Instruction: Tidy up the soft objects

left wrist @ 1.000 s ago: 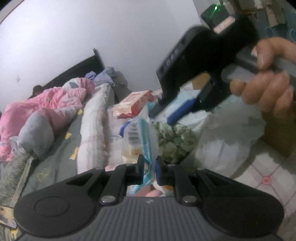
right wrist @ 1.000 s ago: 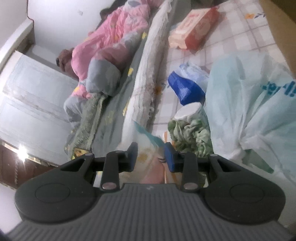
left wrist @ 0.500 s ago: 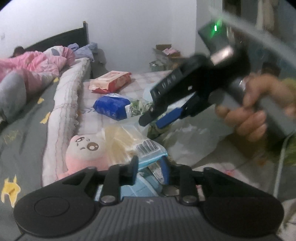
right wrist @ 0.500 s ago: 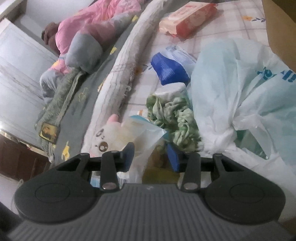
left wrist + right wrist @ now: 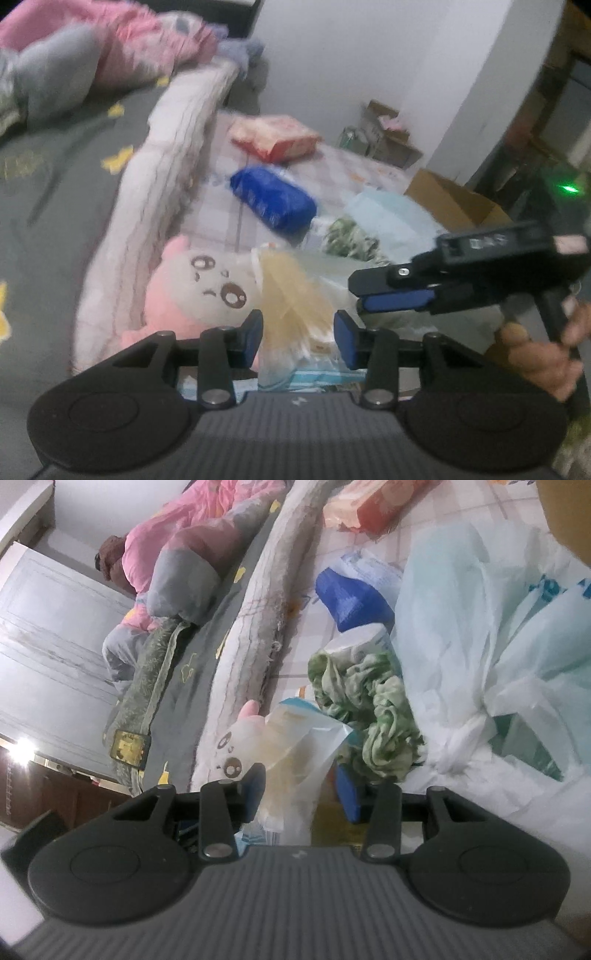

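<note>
Two grippers point at one clear plastic bag (image 5: 295,295) on the tiled floor. The left gripper (image 5: 298,341) has its jaws spread, with the bag standing between the pads; whether they touch it is unclear. The right gripper (image 5: 301,794) is likewise apart around the bag. Just beside it a pink plush toy (image 5: 199,284) leans against the mattress edge (image 5: 162,177). Beyond lie green cloth (image 5: 365,716), a blue pack (image 5: 273,199), then a red pack (image 5: 273,138).

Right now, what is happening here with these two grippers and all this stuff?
A person with two handheld grippers is sorting soft things on the floor beside a mattress. Both the left gripper and the right gripper are open around a clear plastic packet. A pink plush toy lies beside it.
</note>
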Tool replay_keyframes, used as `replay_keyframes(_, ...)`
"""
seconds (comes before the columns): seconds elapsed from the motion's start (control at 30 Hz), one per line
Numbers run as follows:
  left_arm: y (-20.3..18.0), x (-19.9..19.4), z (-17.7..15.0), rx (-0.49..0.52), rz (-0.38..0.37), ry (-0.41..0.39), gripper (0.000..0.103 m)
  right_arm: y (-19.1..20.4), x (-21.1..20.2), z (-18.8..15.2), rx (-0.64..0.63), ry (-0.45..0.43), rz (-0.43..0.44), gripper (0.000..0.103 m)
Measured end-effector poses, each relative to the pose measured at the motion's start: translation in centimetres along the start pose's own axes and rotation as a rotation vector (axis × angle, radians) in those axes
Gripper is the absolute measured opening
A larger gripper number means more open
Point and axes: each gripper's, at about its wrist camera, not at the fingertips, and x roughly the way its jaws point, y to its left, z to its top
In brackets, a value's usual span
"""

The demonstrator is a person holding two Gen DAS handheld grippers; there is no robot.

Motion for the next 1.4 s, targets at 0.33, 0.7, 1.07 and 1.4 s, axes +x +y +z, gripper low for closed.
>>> replay_keyframes(0.33,0.0,1.2,0.1,-0.025,0.026,0.042,0.051,0.7,1.1,0.4,-0.021,0.026,-0.028,0.044)
replay_keyframes(0.7,0.2,2.0,0.8,-0.106,-0.004,0.096,0.055,0.9,3.0,0.4,-0.019,0.044,-0.023,0.036)
replay_keyframes(1.07,-1.4,-1.1,0.7,-0.09,-0.052,0.044,0.054,1.8,0.2,-0.5,-0.028,0.025,0.057,0.029)
replay_keyframes(1.4,-4.9,-5.1,2.0,-0.023,-0.07,-0.047,0.055,3.5,-4.5,-0.4,-0.08,-0.046,0.146,0.028)
